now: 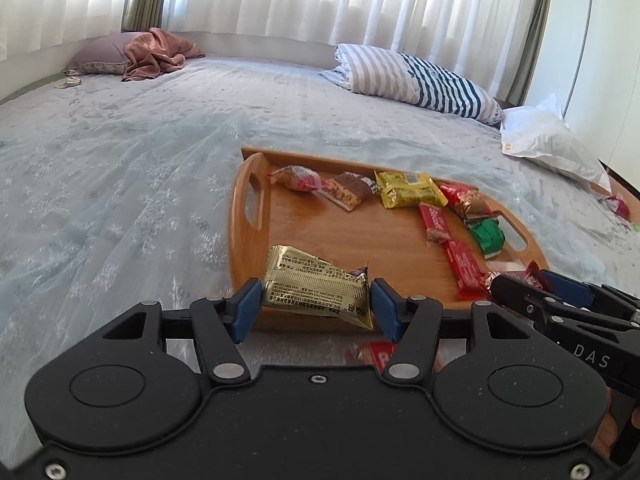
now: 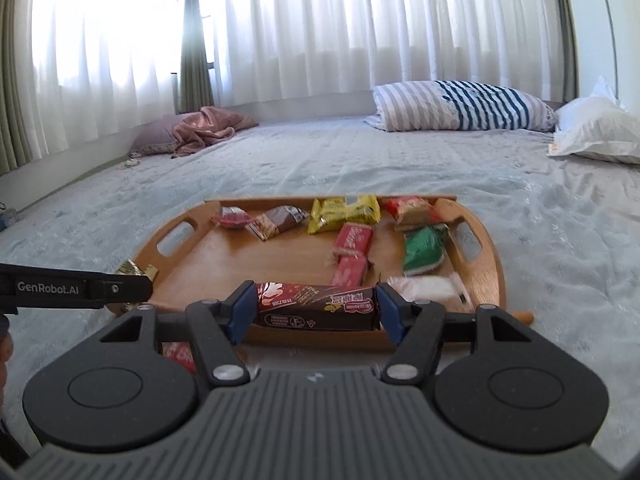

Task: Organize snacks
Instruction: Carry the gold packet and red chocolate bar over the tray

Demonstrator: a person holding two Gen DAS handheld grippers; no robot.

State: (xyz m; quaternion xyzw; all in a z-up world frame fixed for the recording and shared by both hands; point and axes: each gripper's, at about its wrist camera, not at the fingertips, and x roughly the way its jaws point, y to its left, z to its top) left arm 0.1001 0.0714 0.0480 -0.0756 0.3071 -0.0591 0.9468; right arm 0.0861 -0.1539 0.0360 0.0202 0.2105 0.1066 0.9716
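On the bed (image 2: 400, 160) sat the wooden tray (image 2: 224, 264), near edge apparently chosen for drop-off: right hand-held gripper (image 2: 316, 306) clamped a dark-red bar (image 2: 316, 304), left hand-held gripper (image 1: 316, 300) pinched a gold packet (image 1: 312, 284).

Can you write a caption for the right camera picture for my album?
Right hand-held gripper holding a dark red snack bar over a wooden tray of snacks.
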